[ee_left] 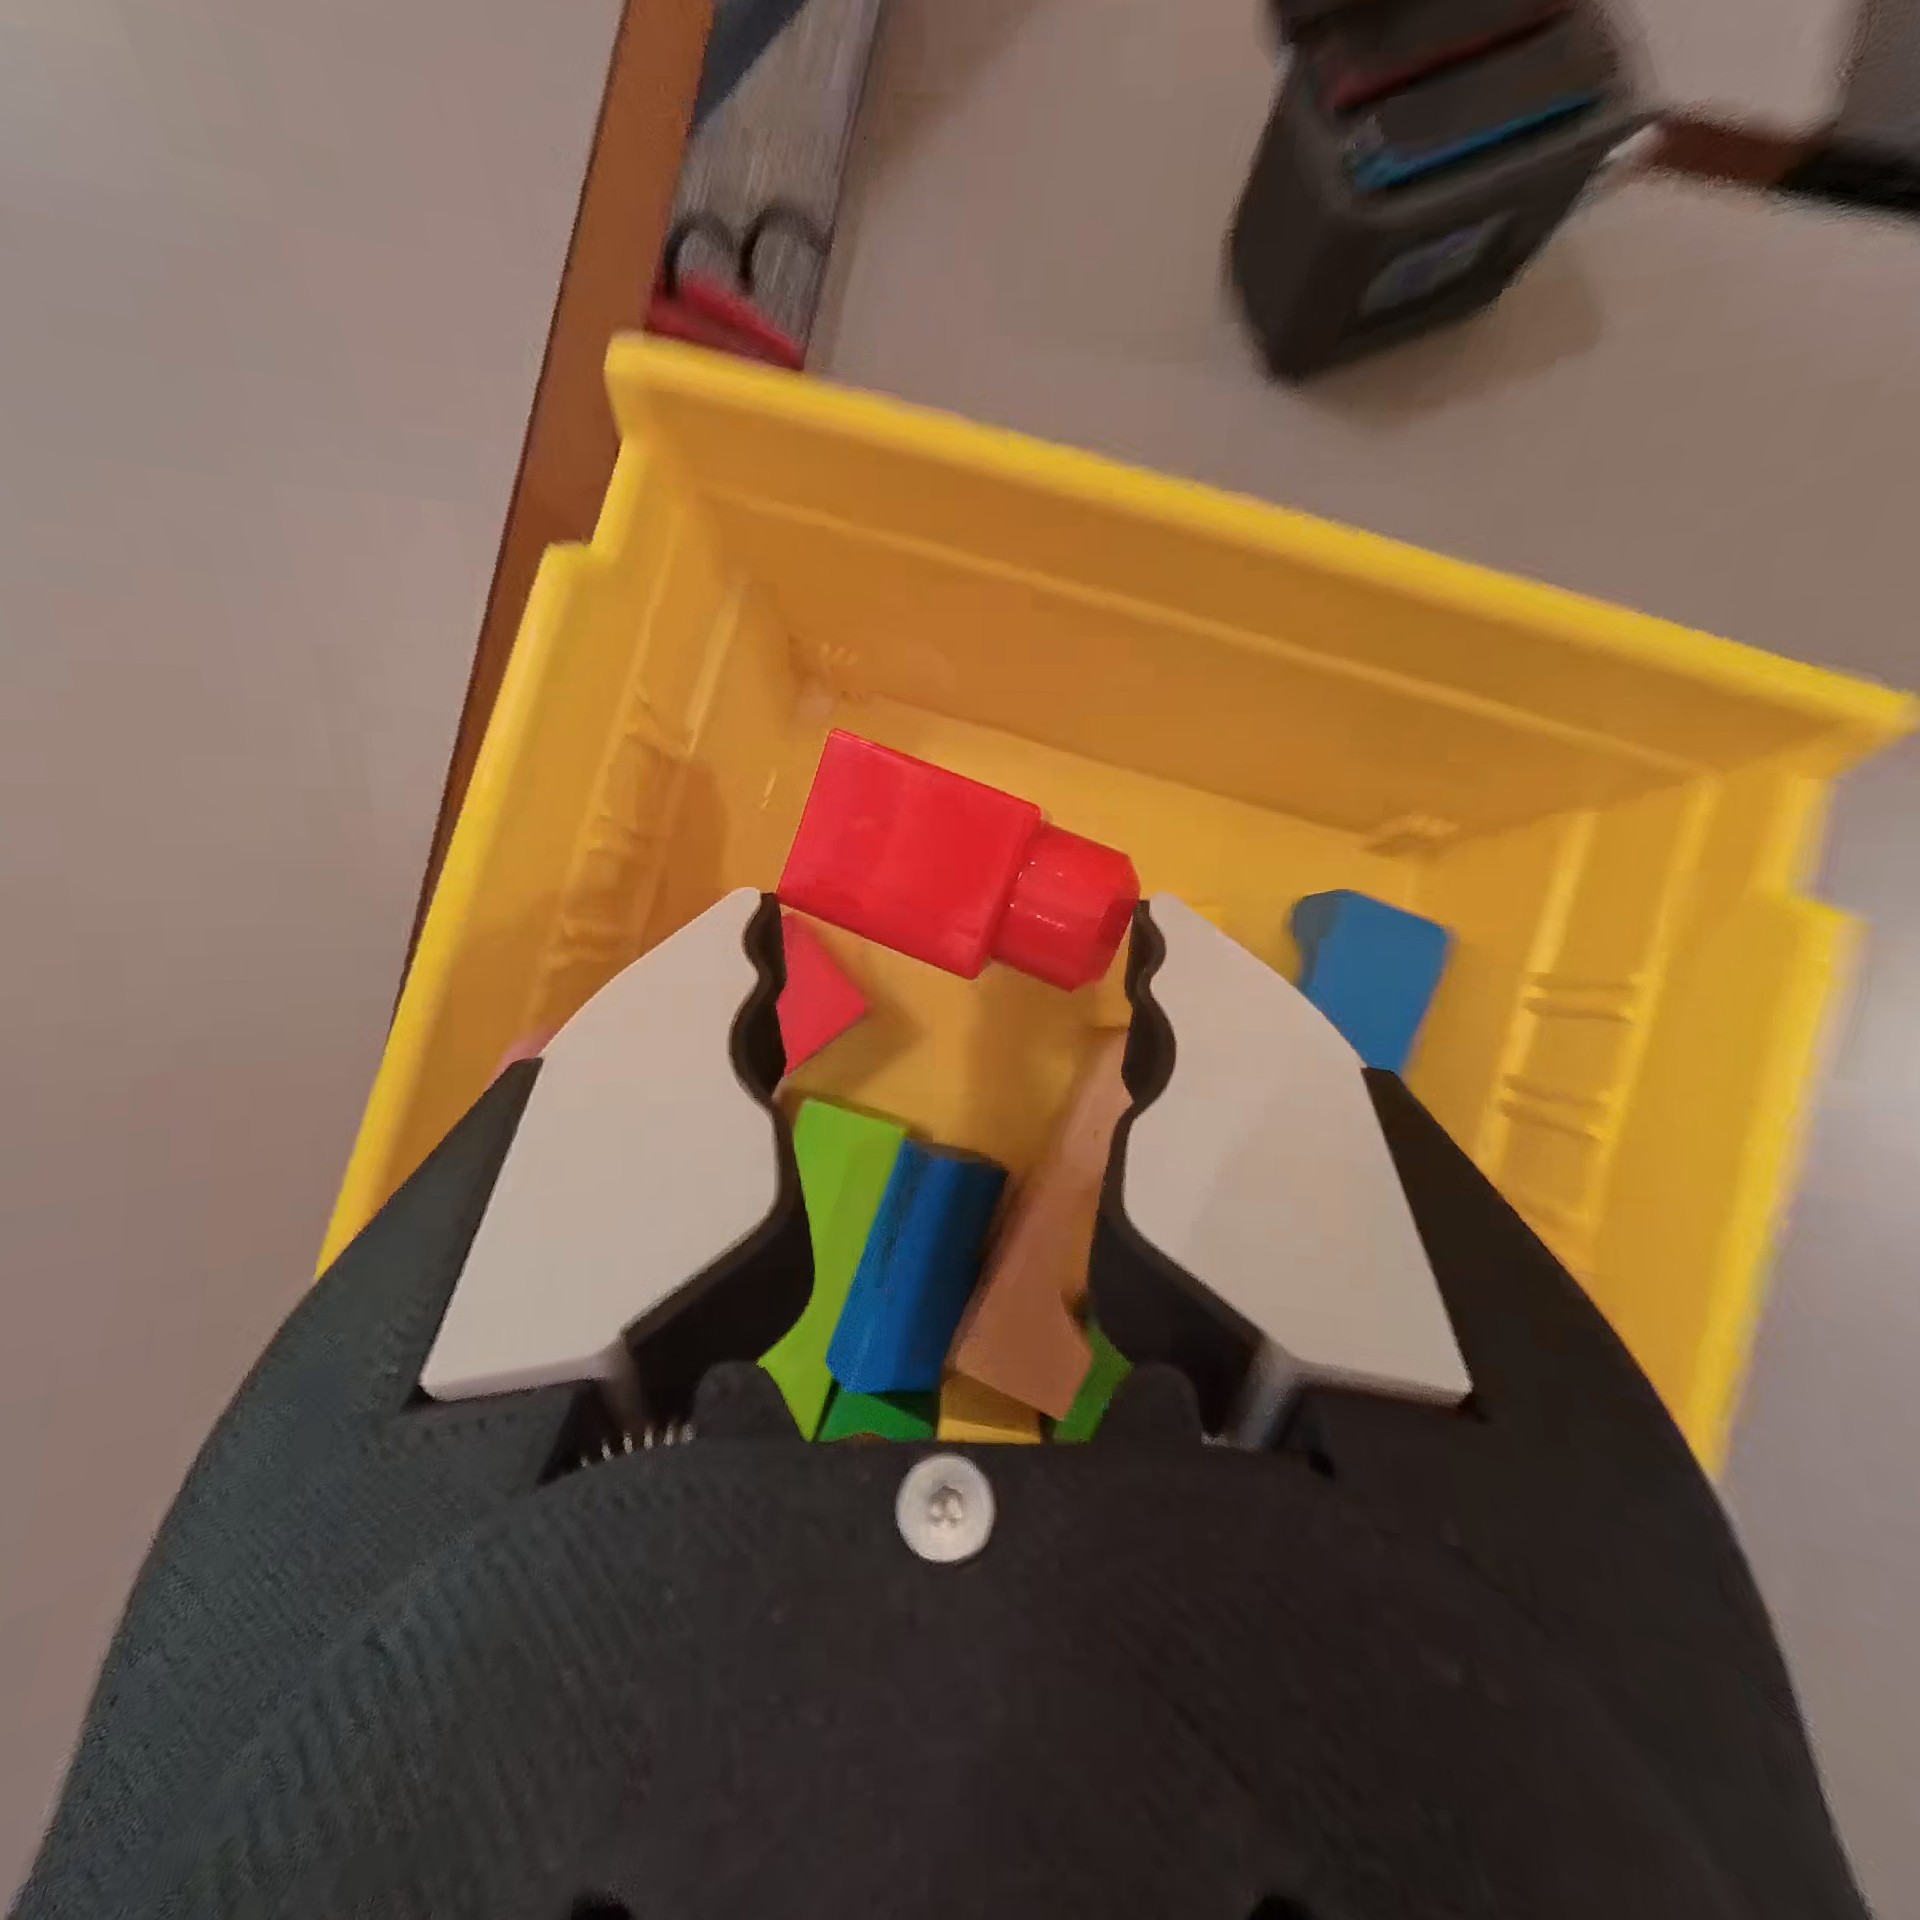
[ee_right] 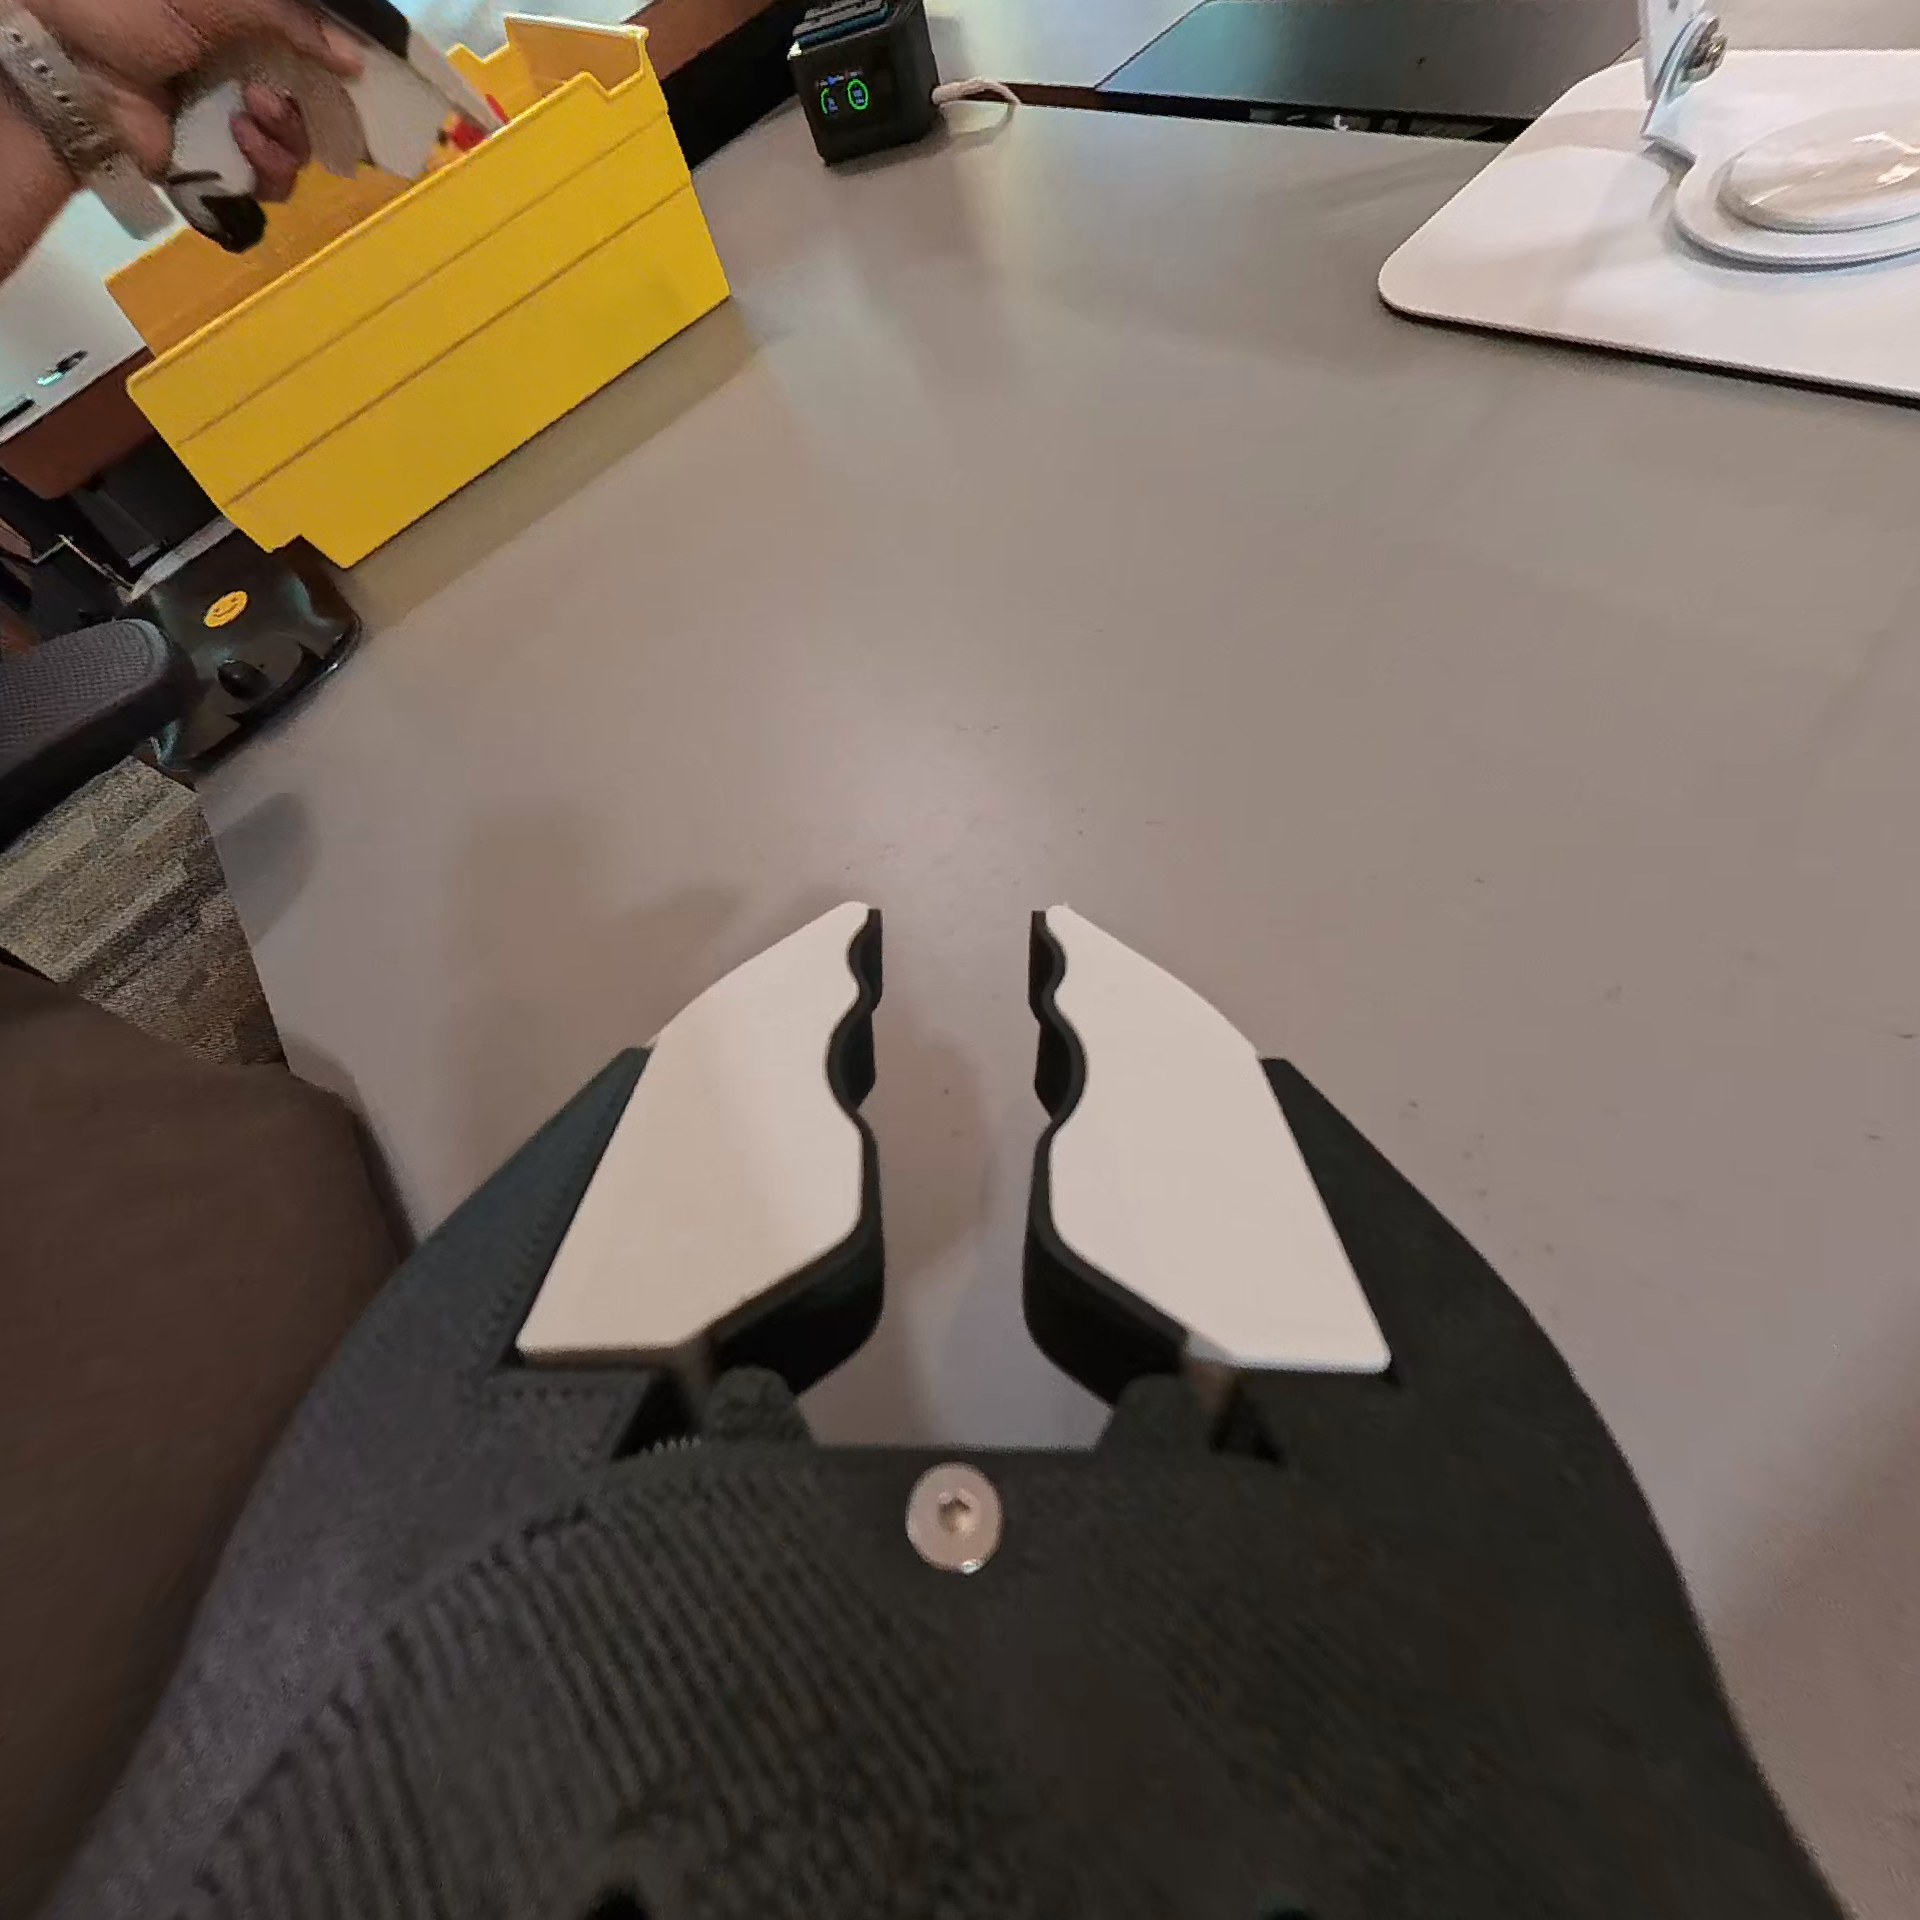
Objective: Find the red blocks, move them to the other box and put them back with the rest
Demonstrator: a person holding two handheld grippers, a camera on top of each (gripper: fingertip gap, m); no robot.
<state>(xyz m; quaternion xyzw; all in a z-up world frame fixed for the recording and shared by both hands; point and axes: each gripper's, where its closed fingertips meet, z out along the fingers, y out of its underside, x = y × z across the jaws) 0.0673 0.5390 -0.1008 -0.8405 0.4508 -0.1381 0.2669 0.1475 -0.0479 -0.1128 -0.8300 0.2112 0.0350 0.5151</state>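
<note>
Our left gripper has its fingers spread over the yellow box, tips flanking the red block but not clearly touching it, nothing pinched. That red block, square body with a round stud, lies tilted on the box floor. A red triangular piece sits just beside our left fingertip. Below it lie green, blue and tan blocks; another blue block sits past the right finger. Our right gripper hovers over the grey table, fingers apart, empty. Far left in the right wrist view, the yellow box stands near the table edge, a hand holding the other gripper over it. A small dark device and a white pad are well apart.
</note>
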